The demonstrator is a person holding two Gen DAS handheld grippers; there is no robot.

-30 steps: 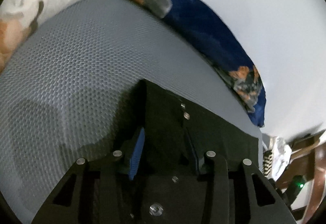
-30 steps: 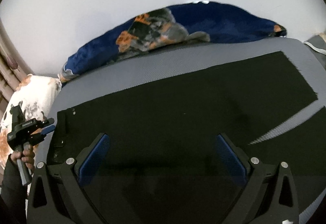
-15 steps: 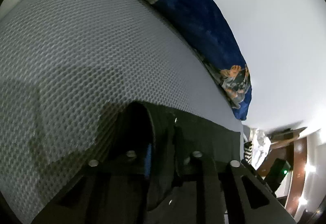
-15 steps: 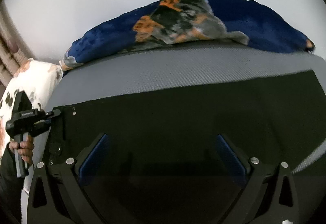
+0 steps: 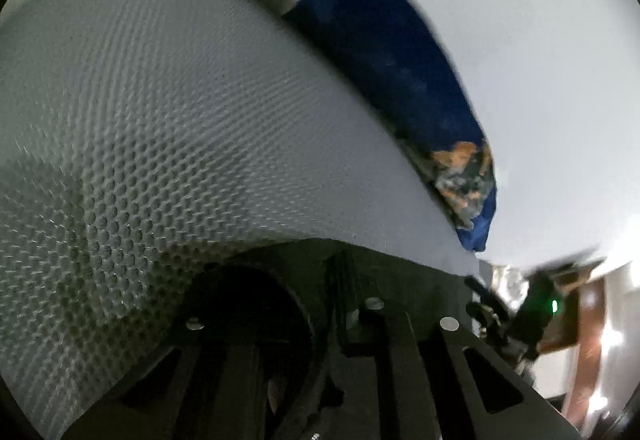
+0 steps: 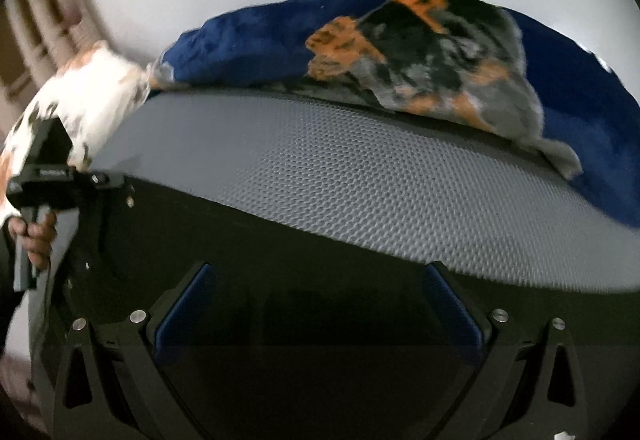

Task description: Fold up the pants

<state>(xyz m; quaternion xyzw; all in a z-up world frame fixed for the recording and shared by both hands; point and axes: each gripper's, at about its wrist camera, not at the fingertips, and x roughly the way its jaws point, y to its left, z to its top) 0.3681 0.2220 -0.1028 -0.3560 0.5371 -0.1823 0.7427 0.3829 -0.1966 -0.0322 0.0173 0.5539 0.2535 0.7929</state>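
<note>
Black pants lie spread on a grey mesh-textured mattress. In the left wrist view my left gripper is shut on the waistband of the pants, and the cloth bunches dark between the fingers. The left gripper also shows in the right wrist view, at the pants' far left corner, held by a hand. My right gripper is open, its blue pads wide apart just above the pants.
A blue, orange and grey blanket lies along the mattress's far edge by a white wall. A white patterned pillow sits at the left. Wooden furniture stands beyond the mattress's end.
My left gripper closed on the pants' waistband and lifts it. My right gripper has moved forward over the pants toward the far edge, still open.
</note>
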